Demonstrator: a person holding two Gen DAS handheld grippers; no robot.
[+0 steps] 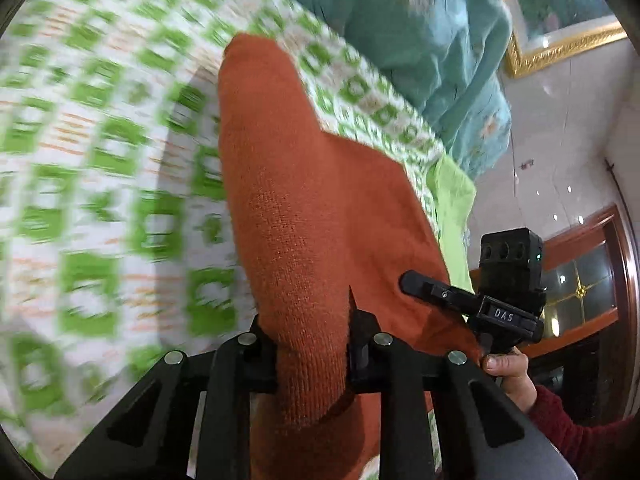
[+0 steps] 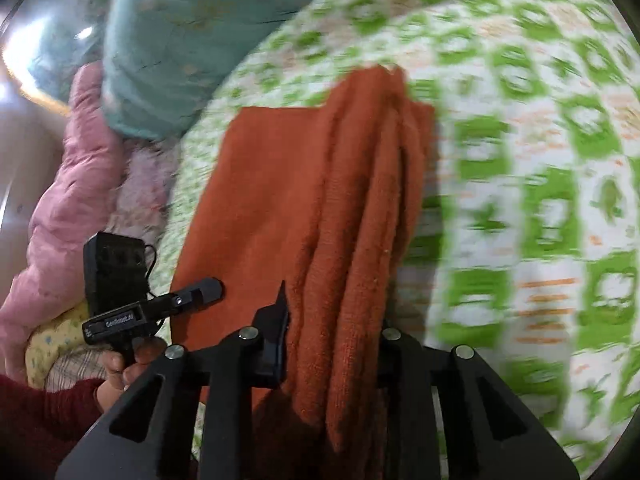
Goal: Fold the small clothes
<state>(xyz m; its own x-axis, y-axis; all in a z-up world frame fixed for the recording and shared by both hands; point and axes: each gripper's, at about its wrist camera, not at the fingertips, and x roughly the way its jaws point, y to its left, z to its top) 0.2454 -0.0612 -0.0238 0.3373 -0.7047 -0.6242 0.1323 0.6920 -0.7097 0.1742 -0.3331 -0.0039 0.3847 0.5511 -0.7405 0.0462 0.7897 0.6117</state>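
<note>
The orange knit garment [image 1: 304, 208] hung over the green-checked bedspread [image 1: 100, 160], lifted between both tools. It appeared soft, light and limp, likely to sag and bunch; edges or corners were judged the best hold. The left gripper [image 1: 312, 356] was closed on a gathered fold. The right gripper [image 2: 332, 356] was likewise clamped on bunched pleats. Both pointed forward, side by side, over the bed.
</note>
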